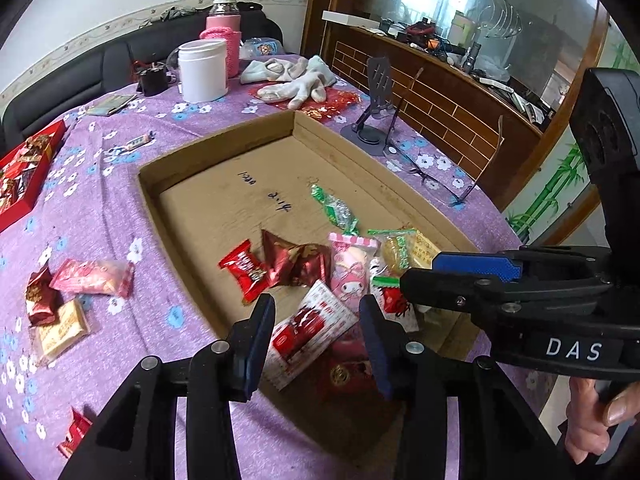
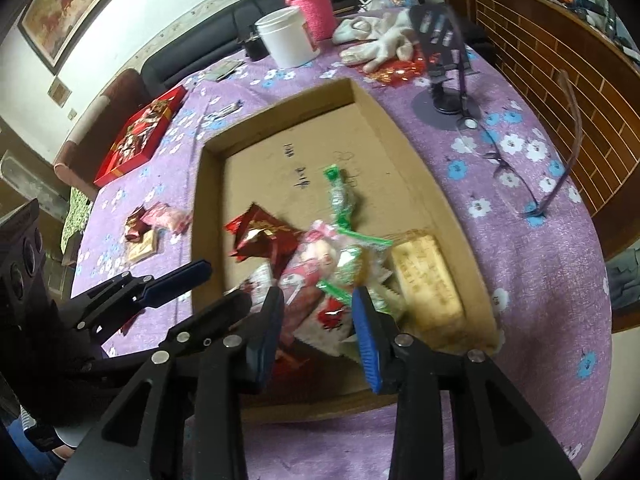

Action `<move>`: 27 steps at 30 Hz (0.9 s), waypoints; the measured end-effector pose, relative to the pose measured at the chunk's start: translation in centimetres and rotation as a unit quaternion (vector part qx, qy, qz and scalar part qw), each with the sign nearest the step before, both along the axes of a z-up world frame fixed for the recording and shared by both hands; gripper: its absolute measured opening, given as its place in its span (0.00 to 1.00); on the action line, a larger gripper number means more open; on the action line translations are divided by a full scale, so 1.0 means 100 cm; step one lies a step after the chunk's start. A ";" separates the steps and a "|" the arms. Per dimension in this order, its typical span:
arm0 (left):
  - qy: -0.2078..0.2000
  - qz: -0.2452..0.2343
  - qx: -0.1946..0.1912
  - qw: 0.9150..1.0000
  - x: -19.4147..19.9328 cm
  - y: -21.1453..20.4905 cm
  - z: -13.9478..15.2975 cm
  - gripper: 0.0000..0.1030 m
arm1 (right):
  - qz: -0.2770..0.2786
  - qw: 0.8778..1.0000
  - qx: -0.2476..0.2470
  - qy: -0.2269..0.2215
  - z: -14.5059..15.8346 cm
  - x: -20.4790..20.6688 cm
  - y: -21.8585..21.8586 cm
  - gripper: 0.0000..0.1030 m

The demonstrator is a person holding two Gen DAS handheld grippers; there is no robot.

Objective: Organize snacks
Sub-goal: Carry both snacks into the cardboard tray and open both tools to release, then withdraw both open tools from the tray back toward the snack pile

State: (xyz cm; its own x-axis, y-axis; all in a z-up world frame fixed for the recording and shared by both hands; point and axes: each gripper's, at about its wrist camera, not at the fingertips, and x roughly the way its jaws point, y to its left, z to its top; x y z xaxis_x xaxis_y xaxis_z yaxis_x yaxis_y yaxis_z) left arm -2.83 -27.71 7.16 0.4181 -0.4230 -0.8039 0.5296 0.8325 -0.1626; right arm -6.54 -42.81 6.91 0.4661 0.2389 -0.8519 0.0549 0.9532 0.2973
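Note:
A shallow cardboard box point(image 1: 216, 148) lies on the purple flowered cloth. Its near end holds a heap of snacks: a red candy point(image 1: 244, 270), a dark red foil pack point(image 1: 296, 260), a pink packet point(image 1: 350, 268), a green wrapped sweet point(image 1: 336, 210) and a tan bar point(image 2: 428, 284). My left gripper point(image 1: 318, 304) hovers open over a red-and-white packet point(image 1: 308, 328) without touching it. My right gripper point(image 2: 318, 294) is open above a white strawberry packet point(image 2: 332, 320). On the cloth left of the box lie a pink packet point(image 1: 94, 278), a dark red one point(image 1: 40, 300) and a tan bar point(image 1: 64, 330).
A red gift box point(image 1: 20, 176) of sweets sits at the far left. Behind the cardboard box stand a white jar point(image 1: 202, 70) and a pink bottle point(image 1: 224, 36), with white gloves point(image 1: 296, 80) beside them. A phone stand point(image 1: 376, 120) and glasses point(image 1: 432, 176) are to the right.

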 end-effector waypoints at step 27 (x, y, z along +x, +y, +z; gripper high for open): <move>0.007 0.123 -0.013 0.992 -0.012 0.131 -0.002 0.44 | 0.095 0.995 0.000 0.006 0.002 0.013 0.103 0.36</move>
